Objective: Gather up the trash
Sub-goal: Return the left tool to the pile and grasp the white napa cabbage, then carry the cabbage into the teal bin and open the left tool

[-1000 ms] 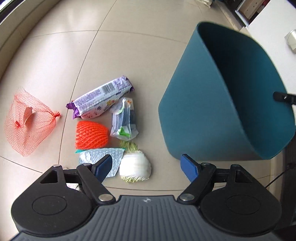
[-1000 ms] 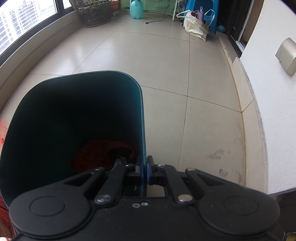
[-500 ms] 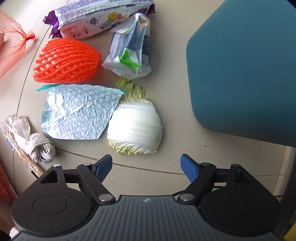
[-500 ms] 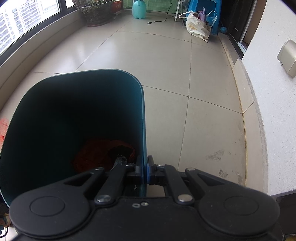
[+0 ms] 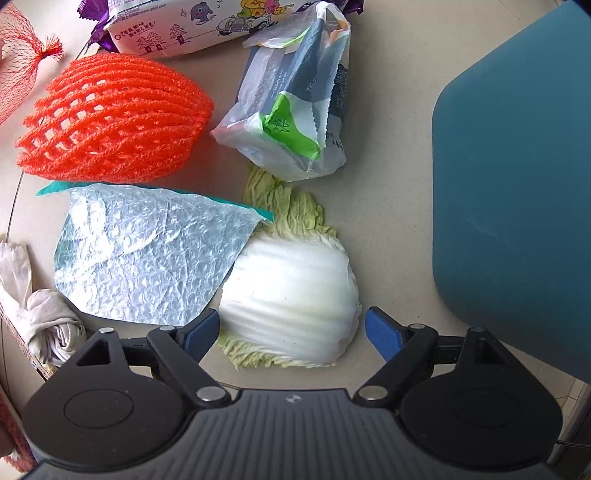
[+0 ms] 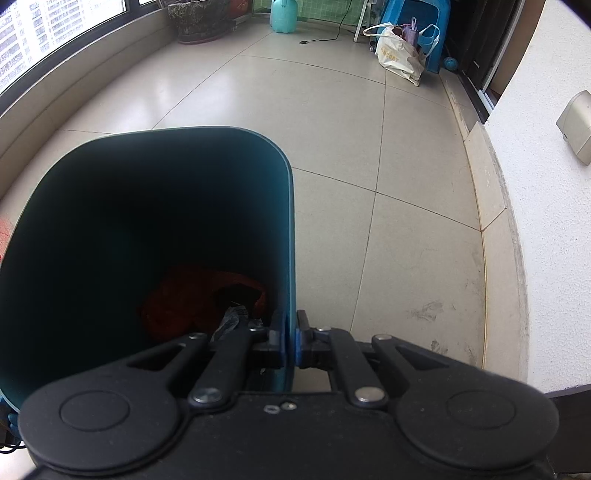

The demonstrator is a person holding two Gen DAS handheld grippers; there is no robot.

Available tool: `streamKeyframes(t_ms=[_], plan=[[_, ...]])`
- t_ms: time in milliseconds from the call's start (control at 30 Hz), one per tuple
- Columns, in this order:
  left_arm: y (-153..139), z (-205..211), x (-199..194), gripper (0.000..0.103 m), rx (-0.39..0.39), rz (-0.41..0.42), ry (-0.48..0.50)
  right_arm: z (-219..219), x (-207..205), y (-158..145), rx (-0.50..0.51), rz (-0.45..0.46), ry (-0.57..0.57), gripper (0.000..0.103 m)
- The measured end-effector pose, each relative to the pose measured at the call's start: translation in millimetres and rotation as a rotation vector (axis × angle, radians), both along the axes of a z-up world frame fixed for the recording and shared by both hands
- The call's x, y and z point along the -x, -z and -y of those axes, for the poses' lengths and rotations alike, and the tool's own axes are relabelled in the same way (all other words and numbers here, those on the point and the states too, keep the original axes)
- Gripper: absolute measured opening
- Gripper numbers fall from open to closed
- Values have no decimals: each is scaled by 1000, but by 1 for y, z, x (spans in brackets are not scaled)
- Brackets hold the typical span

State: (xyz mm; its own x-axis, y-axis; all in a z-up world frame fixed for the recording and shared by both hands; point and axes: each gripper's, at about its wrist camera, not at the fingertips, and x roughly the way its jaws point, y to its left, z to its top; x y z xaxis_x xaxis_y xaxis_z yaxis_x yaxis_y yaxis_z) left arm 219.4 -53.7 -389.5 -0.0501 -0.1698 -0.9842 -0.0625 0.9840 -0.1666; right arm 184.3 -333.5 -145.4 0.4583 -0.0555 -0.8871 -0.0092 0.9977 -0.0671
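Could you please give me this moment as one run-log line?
left gripper: open, straddling cabbage piece | right gripper: shut on bin rim | stage: pre-grasp

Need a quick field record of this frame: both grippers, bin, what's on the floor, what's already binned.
left gripper: jaws open, straddling the near end of the white napa cabbage chunk, pads not pressing
right gripper: jaws shut on the wall of the teal plastic bin
bin contents: red netting, a dark scrap beside it
floor litter: orange foam fruit net, bubble-wrap sheet, clear plastic bag, purple snack wrapper, knotted white rag
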Motion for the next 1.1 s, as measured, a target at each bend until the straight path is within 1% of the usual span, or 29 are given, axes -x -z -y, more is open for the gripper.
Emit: streamKeyframes(t_ms=[33, 133, 200, 300, 367, 467, 500, 533, 633, 733, 867, 1000, 1100], plan=[[2, 3, 0, 95, -9, 1, 1, 1, 0, 0, -1, 0, 1, 5], [3, 21, -4, 100, -50, 18, 24, 0, 1, -1, -1, 1, 1, 5], [5, 32, -6, 101, -93, 16, 38, 0, 2, -1, 0, 2, 1, 6], [9, 43, -8, 101, -124, 8, 45, 0, 2, -1, 1, 2, 0, 6], [10, 47, -9, 101, -117, 12, 35, 0, 3, -1, 1, 3, 0, 6], [3, 44, -6, 99, -93, 15, 15, 0, 3, -1, 4, 4, -1, 6], [0, 40, -5, 95, -92, 20, 7, 0, 3, -1, 4, 5, -1, 6], [-2, 40, -5, 87, -95, 24, 4, -1, 3, -1, 5, 6, -1, 6], [-7, 41, -4, 81, -83, 29, 0, -1, 3, -1, 6, 7, 0, 6], [-9, 40, -3, 79, -85, 28, -14, -3, 3, 0, 12, 8, 4, 6], [-19, 32, 4, 78, -49, 54, -12, -5, 4, 0, 22, 12, -3, 6], [-40, 20, 10, 78, 0, 51, -33, -6, 4, 0, 23, 12, -2, 6], [-73, 18, 15, 78, 5, 96, -9, -7, 5, 0, 30, 14, -5, 6]])
